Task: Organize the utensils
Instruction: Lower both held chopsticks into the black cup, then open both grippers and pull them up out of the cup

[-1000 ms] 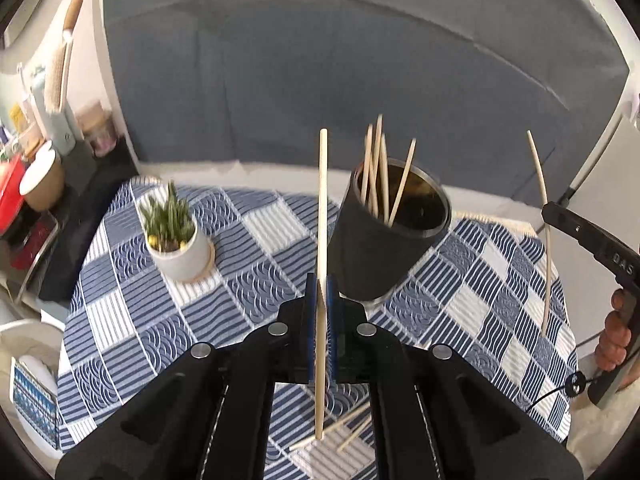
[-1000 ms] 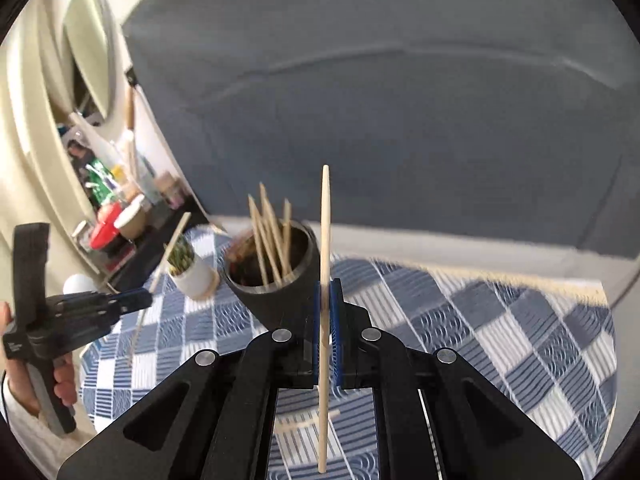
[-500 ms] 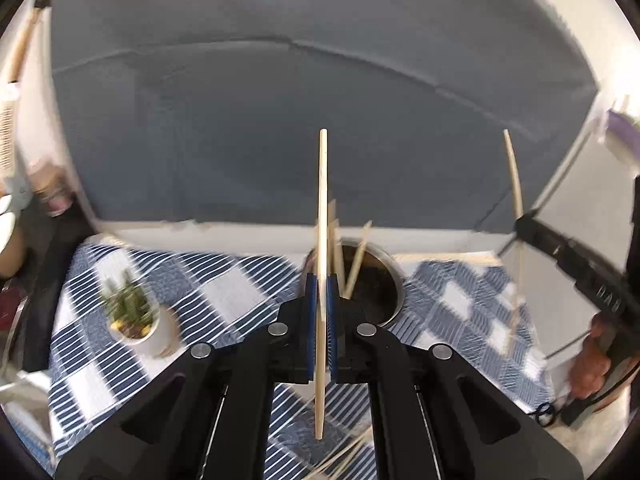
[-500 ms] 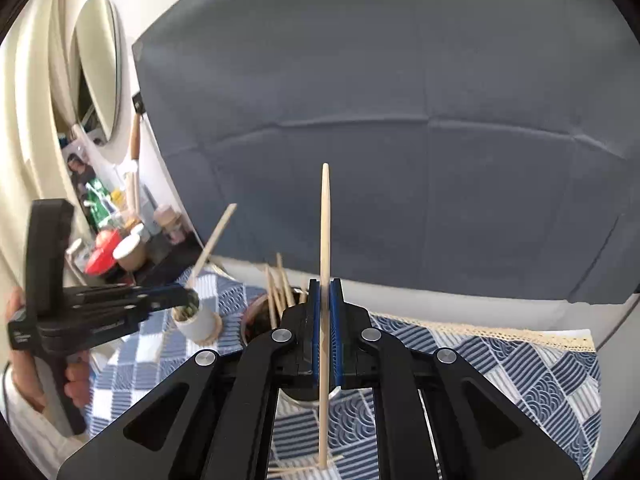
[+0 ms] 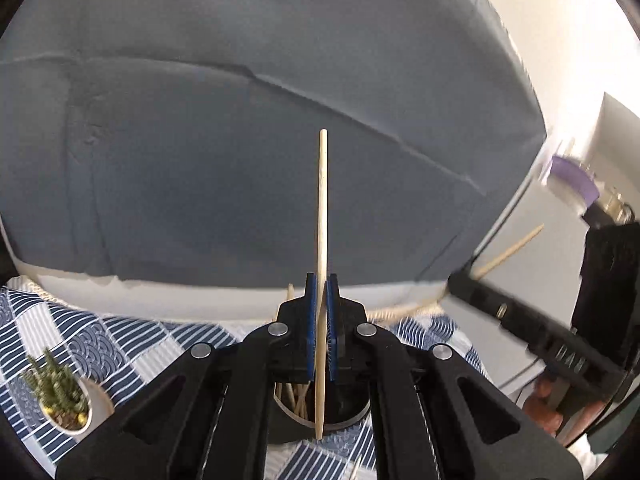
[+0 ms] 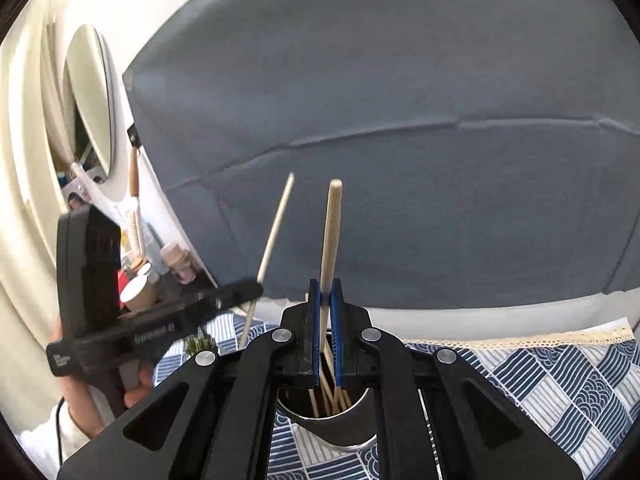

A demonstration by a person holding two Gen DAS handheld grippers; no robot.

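Observation:
A dark round holder (image 5: 320, 416) with several wooden chopsticks in it stands on the blue patterned tablecloth; it also shows in the right wrist view (image 6: 332, 420). My left gripper (image 5: 321, 332) is shut on an upright chopstick (image 5: 322, 208) directly above the holder, its lower tip at the rim. My right gripper (image 6: 327, 332) is over the holder with its pads slightly apart; a chopstick (image 6: 333, 232) leans between them, blurred, its lower end in the holder. The left gripper shows at the left of the right wrist view (image 6: 256, 288).
A small potted succulent (image 5: 60, 396) stands left of the holder. A loose chopstick (image 5: 356, 468) lies on the cloth in front. A grey backdrop (image 5: 240, 140) rises behind the table. A cluttered shelf with cups (image 6: 140, 292) is at the far left.
Both grippers have moved in over the holder and tilted up. The right gripper's pads have parted and its chopstick has slipped down into the holder, leaning.

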